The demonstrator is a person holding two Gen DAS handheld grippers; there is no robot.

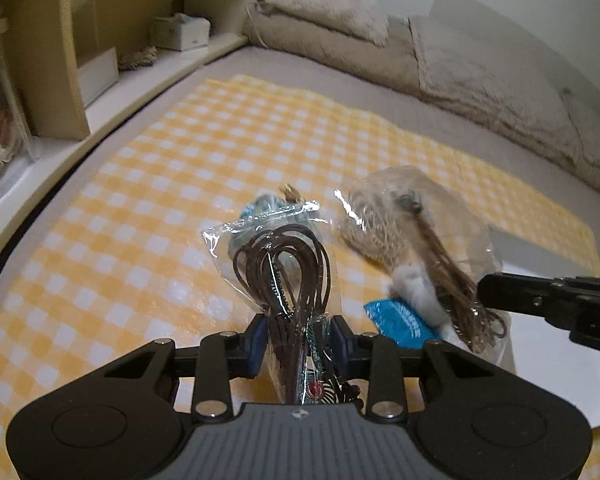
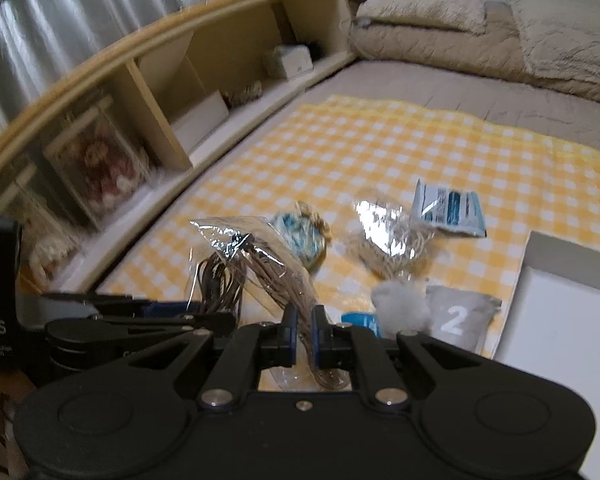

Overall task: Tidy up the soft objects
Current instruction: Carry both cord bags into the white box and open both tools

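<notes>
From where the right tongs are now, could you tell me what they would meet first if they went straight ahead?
Shut on a bag of brown cords, the right tongs would probably first reach the round blue item on the yellow checked cloth; depth is unclear.

The checked cloth [image 2: 380, 152] lies on the bed, filling the middle of both views. The shelf unit [image 2: 160, 92] runs along the left edge of the frame, with a tissue box [image 1: 180, 32] in an upper-left compartment. Pillows [image 2: 500, 32] sit in the upper right, behind the cloth. On the cloth at centre lie several bagged items: the bag of cords [image 1: 284, 264] at lower centre, the round item [image 2: 300, 236] just behind it, a bag of fibres [image 2: 388, 240] to its right, and a flat packet [image 2: 448, 208] further right. A numbered pouch [image 2: 456, 316] lies at lower right, beside a flat box [image 2: 560, 340] at the right edge.
</notes>
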